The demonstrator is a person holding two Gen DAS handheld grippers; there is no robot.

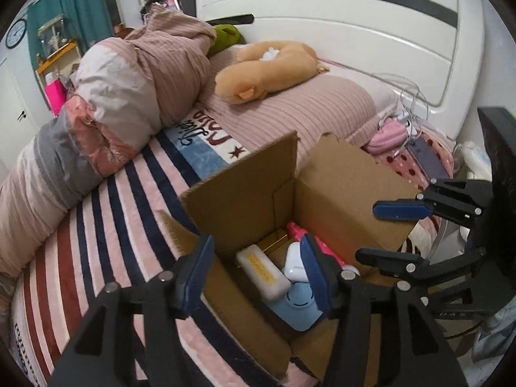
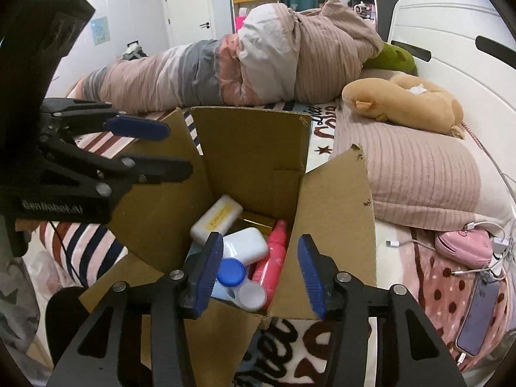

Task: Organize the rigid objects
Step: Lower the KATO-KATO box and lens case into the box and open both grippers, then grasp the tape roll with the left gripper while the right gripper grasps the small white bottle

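Note:
An open cardboard box (image 1: 338, 180) (image 2: 251, 151) stands on the bed. Inside lie a cream bar-shaped case with a yellow label (image 1: 262, 269) (image 2: 216, 216), a white case (image 1: 295, 262) (image 2: 245, 245), a pink bottle (image 1: 317, 245) (image 2: 272, 258), a light blue item (image 1: 298, 306) and a blue-lidded lens case (image 2: 230, 272). My left gripper (image 1: 258, 272) is open and empty above the box's near side; it also shows in the right wrist view (image 2: 167, 150). My right gripper (image 2: 259, 271) is open and empty above the box; it also shows in the left wrist view (image 1: 377, 230).
A rolled quilt (image 1: 106, 109) lies along the far side of the bed. A tan plush toy (image 1: 267, 71) rests on a pink pillow (image 2: 416, 174). A pink pouch (image 2: 461, 245), charging cables (image 2: 403, 242) and a phone (image 2: 477, 319) lie to the right of the box.

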